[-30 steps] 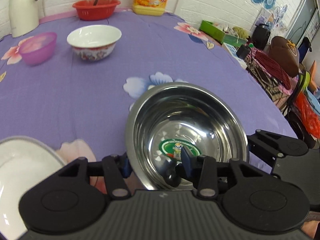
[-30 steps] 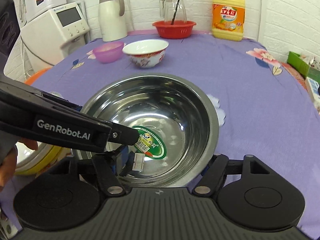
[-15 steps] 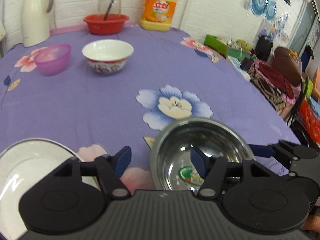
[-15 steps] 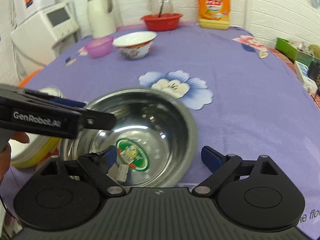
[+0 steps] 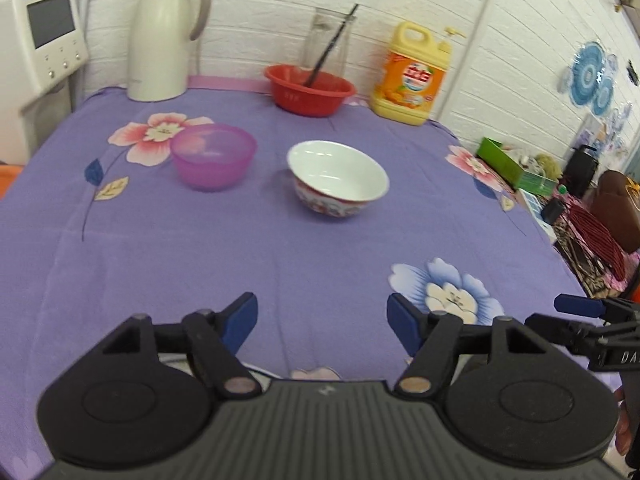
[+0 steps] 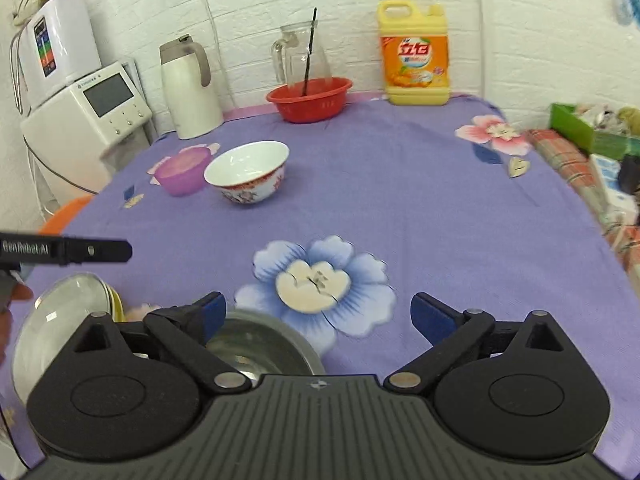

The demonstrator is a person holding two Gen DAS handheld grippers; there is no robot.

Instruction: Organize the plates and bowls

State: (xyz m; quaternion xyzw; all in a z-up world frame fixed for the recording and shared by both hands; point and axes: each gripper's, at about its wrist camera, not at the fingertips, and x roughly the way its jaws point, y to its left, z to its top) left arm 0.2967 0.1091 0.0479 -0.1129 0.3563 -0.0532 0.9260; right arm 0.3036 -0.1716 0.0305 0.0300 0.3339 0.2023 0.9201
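Observation:
A steel bowl point(image 6: 260, 348) sits on the purple cloth at the near edge, half hidden behind my right gripper's body. A white plate on a yellow one point(image 6: 64, 320) lies to its left. A white patterned bowl point(image 5: 338, 178) and a purple plastic bowl point(image 5: 213, 156) stand farther back; they also show in the right wrist view, the white bowl point(image 6: 248, 172) and the purple bowl point(image 6: 182, 170). My left gripper point(image 5: 322, 320) is open and empty above the cloth. My right gripper point(image 6: 318, 316) is open and empty, raised behind the steel bowl.
At the back stand a white thermos jug point(image 5: 164, 36), a red basin point(image 5: 310, 88) with a glass pitcher in it, and a yellow detergent bottle point(image 5: 414, 76). A white appliance point(image 6: 88, 112) is off the table's left. Clutter lies past the right edge point(image 5: 580, 208).
Both grippers have let go of the steel bowl's rim, opened wide, and pulled back and up. The bowl now rests on the cloth below the right gripper.

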